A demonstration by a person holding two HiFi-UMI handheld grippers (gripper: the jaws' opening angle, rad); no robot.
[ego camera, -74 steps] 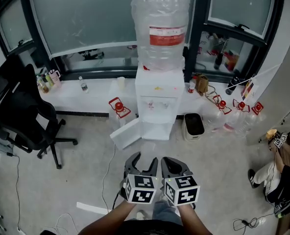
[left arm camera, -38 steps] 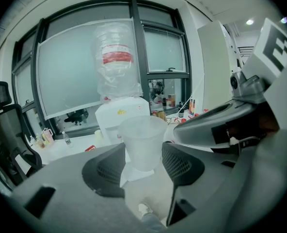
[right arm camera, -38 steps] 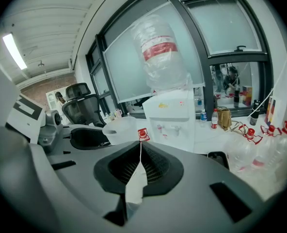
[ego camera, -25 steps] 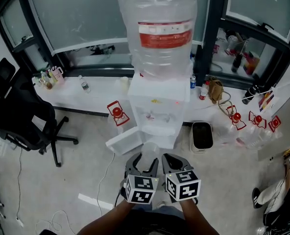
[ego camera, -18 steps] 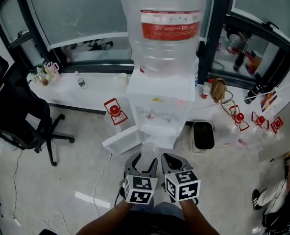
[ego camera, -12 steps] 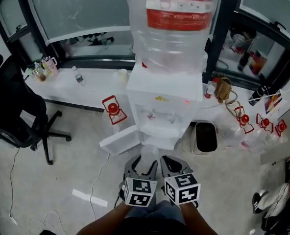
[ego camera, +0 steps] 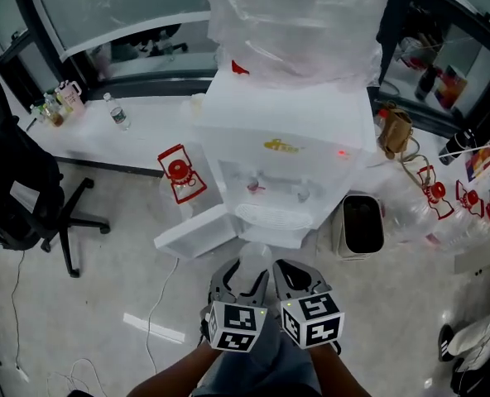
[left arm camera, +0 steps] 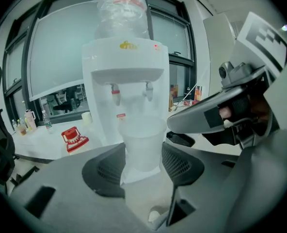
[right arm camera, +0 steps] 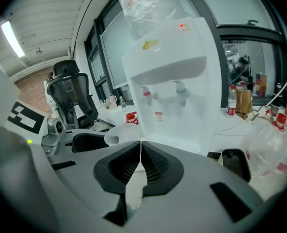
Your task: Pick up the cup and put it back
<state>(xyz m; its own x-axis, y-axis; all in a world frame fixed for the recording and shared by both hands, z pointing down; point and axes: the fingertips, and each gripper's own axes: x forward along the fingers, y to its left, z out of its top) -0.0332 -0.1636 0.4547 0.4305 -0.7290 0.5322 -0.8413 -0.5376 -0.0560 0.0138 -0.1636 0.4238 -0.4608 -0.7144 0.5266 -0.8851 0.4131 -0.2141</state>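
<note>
Draws closer to the water dispenser point(ego camera: 288, 160) than half a second ago, enough to fill the upper middle of the head view with it and to lose the top of the bottle point(ego camera: 295, 23) past the upper edge. Carries both grippers side by side as before, low in that view, marker cubes almost touching.

Grasps the cup point(ego camera: 253, 257) in the left gripper point(ego camera: 244, 273). Clamps it upright, mouth up, one dark pad against each side wall. Looks pale and translucent in the left gripper view.

Shuts the right gripper point(ego camera: 298, 278) on nothing, jaws pressed together along a thin seam, plain in the right gripper view. Sits just to the right of the left gripper, level with it.

Points both grippers at the dispenser's front.
- Straight ahead of the left gripper, beyond the cup and above its rim: red tap point(left arm camera: 115, 92) on the left, second tap point(left arm camera: 147, 89) on the right.
- Ahead and lower: drip tray point(ego camera: 270, 219), near the cup but apart from it.
- Ahead and to the left of the left gripper: open white door point(ego camera: 197, 232) of the lower cabinet, and further left a red-capped jug point(ego camera: 177, 172) by the white ledge point(ego camera: 137, 135).
- Ahead and to the right of the right gripper: black bin point(ego camera: 362, 224) on the floor.
- Well off to the left of the left gripper: black office chair point(ego camera: 13, 184).
</note>
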